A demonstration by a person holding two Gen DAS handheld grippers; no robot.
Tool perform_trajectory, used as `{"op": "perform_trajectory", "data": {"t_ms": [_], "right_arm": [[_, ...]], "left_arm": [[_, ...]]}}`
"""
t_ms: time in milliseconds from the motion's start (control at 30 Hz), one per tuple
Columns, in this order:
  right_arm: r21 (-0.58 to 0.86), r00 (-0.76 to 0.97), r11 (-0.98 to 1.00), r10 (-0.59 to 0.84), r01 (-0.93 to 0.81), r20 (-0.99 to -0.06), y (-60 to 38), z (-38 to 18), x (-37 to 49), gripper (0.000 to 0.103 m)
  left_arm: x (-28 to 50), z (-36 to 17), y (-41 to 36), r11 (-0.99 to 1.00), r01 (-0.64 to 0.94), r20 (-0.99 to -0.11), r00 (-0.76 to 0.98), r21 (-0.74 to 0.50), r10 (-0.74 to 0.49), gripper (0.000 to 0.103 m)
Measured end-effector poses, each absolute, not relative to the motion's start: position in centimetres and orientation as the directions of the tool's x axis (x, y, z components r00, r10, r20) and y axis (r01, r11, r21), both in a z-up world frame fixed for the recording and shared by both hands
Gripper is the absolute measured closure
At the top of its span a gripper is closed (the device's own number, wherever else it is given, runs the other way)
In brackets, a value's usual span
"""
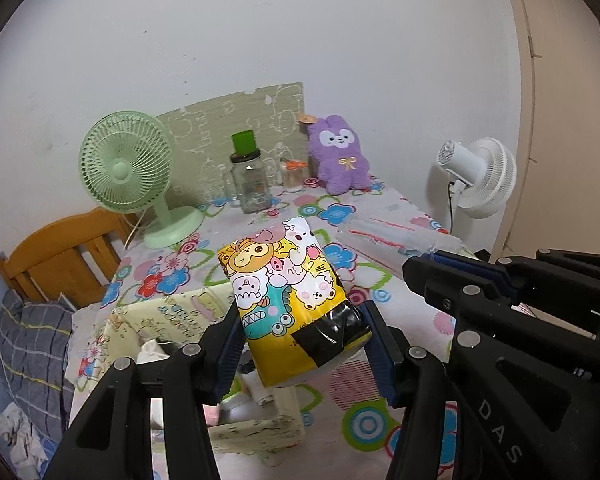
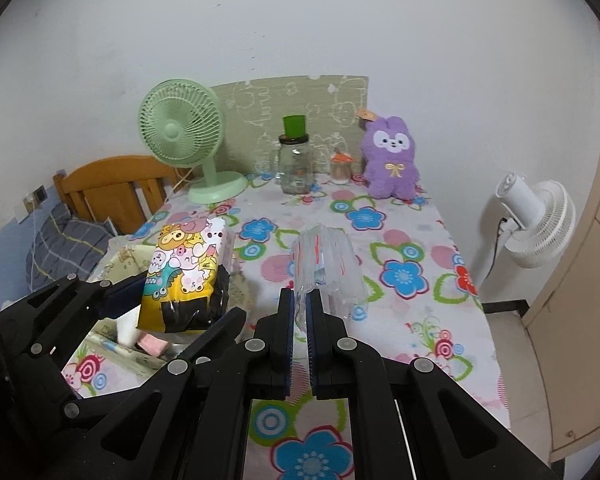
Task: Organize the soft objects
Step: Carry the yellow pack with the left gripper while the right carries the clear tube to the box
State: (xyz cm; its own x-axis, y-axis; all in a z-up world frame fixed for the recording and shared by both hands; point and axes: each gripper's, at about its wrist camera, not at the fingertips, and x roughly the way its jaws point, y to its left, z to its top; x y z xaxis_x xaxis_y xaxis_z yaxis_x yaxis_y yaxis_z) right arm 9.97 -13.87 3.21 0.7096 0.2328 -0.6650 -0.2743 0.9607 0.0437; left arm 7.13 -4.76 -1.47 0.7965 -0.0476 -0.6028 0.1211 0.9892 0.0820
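Note:
My left gripper [image 1: 300, 320] is shut on a yellow cartoon-printed tissue pack [image 1: 288, 296] and holds it above an open fabric storage box [image 1: 256, 428] at the table's left edge; the pack also shows in the right wrist view [image 2: 184, 272]. My right gripper [image 2: 299, 300] is shut on a clear plastic packet with red markings [image 2: 328, 268], held above the table; the packet also shows in the left wrist view [image 1: 392, 236]. A purple plush bunny [image 2: 392, 160] sits at the back of the table.
The flowered tablecloth [image 2: 400, 276] covers the table. At the back stand a green fan [image 2: 180, 136], a glass jar with a green lid [image 2: 296, 160] and a small toothpick jar [image 2: 341, 168]. A white fan [image 2: 536, 224] stands right of the table. A wooden chair [image 2: 112, 188] is at left.

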Motion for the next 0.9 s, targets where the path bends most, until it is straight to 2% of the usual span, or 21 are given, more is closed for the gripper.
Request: {"op": "perform_trajectory", "data": {"t_ms": [900], "right_arm": [[0.095,0.619,0.886,0.391,-0.454,-0.681,-4.8,1.9,11.2,0.094]], "left_arm": [[7.6,-3.5,3.5,0.997,-0.014,-0.634,0.771,0.073,0.057,0.046]]}}
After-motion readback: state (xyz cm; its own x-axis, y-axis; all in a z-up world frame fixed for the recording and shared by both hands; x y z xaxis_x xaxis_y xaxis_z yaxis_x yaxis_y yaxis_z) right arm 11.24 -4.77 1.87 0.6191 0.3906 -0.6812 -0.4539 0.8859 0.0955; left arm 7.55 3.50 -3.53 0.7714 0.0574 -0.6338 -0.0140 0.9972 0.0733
